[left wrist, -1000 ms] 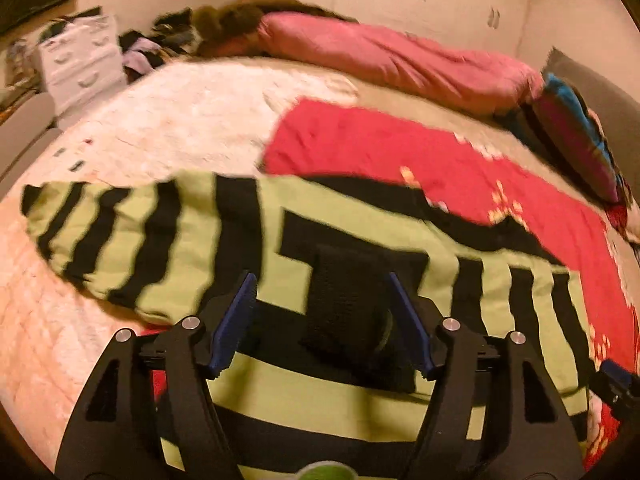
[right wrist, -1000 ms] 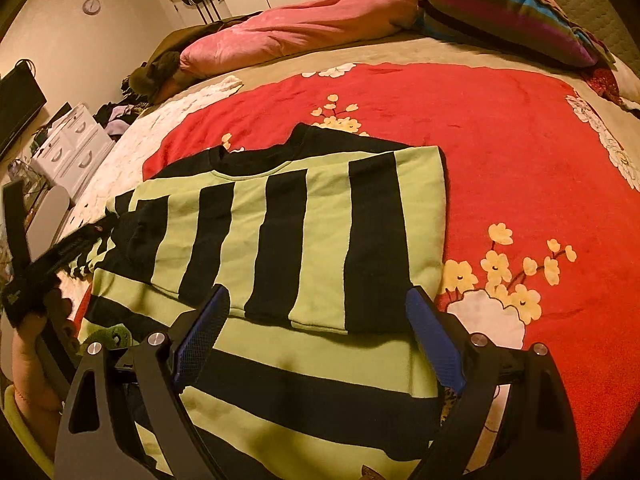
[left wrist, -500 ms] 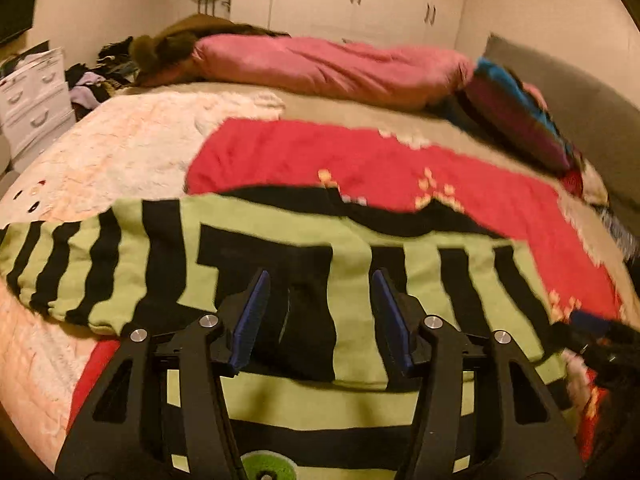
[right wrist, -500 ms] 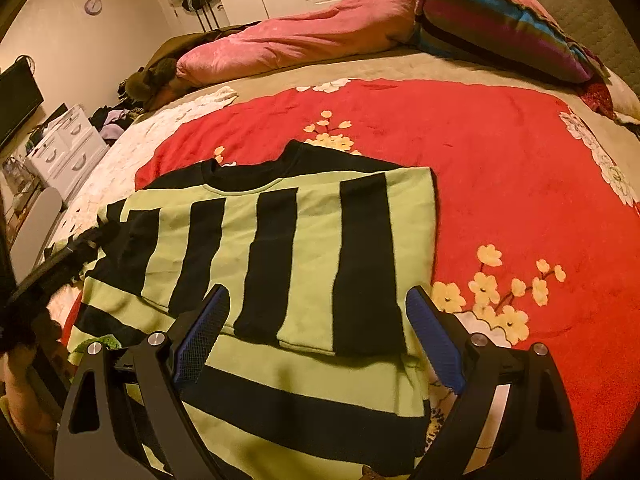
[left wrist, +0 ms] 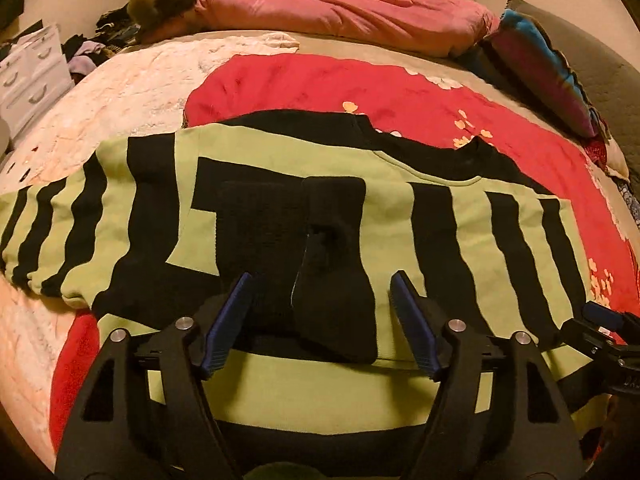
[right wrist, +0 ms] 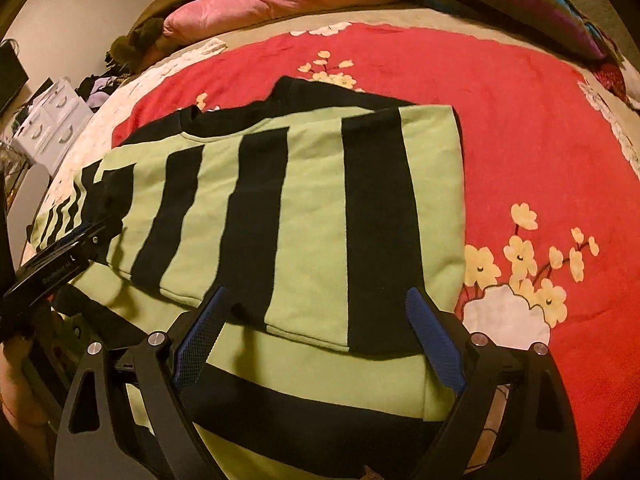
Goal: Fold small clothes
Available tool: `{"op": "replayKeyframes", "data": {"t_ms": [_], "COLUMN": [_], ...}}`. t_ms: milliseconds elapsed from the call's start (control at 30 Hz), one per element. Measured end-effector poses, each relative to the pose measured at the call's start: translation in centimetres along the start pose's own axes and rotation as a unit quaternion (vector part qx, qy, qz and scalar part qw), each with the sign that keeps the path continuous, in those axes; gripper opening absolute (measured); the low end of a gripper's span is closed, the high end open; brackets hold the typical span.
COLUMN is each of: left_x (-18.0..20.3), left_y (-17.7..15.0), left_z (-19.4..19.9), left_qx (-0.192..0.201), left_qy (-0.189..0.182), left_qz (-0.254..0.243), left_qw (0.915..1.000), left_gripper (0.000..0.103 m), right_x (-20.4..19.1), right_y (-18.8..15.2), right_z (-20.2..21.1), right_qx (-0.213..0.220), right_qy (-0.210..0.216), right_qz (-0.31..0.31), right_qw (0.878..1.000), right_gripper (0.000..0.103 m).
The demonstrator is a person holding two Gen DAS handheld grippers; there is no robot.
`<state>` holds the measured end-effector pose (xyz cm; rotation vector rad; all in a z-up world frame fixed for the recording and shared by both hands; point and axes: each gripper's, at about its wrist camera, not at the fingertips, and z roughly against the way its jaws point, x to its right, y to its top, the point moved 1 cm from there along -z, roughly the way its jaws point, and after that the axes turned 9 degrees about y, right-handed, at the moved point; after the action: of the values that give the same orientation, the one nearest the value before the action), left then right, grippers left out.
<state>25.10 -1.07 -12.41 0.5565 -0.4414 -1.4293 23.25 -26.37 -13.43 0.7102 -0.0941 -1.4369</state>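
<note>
A green and black striped sweater (left wrist: 280,176) lies flat on the red floral blanket (left wrist: 304,80), its right side folded in. One sleeve (left wrist: 48,232) stretches out to the left. The other sleeve's black cuff (left wrist: 332,280) lies across the body, between the fingers of my left gripper (left wrist: 320,316). Its jaws are opening and the blue pads (left wrist: 228,320) stand clear of the cuff. My right gripper (right wrist: 316,332) is open just above the folded edge of the sweater (right wrist: 312,208), holding nothing. In the right wrist view, the left gripper (right wrist: 68,252) shows at the left edge.
A pink duvet (left wrist: 340,12) and a striped pillow (left wrist: 540,68) lie at the far side of the bed. White drawers (left wrist: 28,76) and a pile of clothes (left wrist: 92,44) stand beyond the bed's left edge. A pale blanket (left wrist: 120,92) covers the left part.
Both grippers have sunk closer to the sweater. The left jaws narrowed around the black cuff, then widened again. The right jaws have stayed wide.
</note>
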Motion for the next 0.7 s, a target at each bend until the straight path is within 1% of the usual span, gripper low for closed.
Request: {"op": "replayKeyframes", "data": {"t_ms": [100,200,333,400,433,467,500,567,700], "left_x": [-0.3,-0.7,-1.4,-1.6,-1.6,-1.7,-1.8,-2.0,-2.6], "left_y": [0.2,0.5,0.9,1.0,1.1,1.2,1.3,1.4,1.5], "left_z": [0.5,1.0,1.8,2.3,2.6,2.8,3.2,3.7,4.8], "left_qx": [0.003,0.007,0.016,0.022,0.025,0.027,0.032,0.039,0.045], "left_qy": [-0.01,-0.008,-0.004,-0.002,-0.002,-0.001,0.0,0.003,0.019], "left_qz": [0.01,0.02,0.034,0.038,0.04,0.041,0.043,0.045,0.05], "left_qw": [0.9999,0.9997,0.9993,0.999,0.9989,0.9988,0.9986,0.9982,0.9976], "left_gripper": [0.07,0.072,0.08,0.081,0.083,0.089,0.091,0.093,0.093], "right_x": [0.0,-0.2,-0.5,-0.8,-1.0,-1.1,-1.3,-1.7,-2.5], "right_y": [0.1,0.3,0.6,0.7,0.9,0.9,1.0,1.2,1.5], "right_z": [0.9,1.8,2.9,3.5,3.8,4.1,4.5,4.9,5.8], "right_qx": [0.013,0.023,0.034,0.041,0.045,0.049,0.054,0.059,0.071], "right_qy": [0.013,0.02,0.03,0.034,0.035,0.035,0.035,0.037,0.035], "right_qz": [-0.005,-0.011,-0.013,-0.014,-0.012,-0.01,-0.007,-0.002,0.008], "right_qw": [1.0,0.999,0.999,0.999,0.998,0.998,0.998,0.998,0.997], "right_gripper": [0.089,0.091,0.094,0.096,0.096,0.097,0.098,0.098,0.099]}}
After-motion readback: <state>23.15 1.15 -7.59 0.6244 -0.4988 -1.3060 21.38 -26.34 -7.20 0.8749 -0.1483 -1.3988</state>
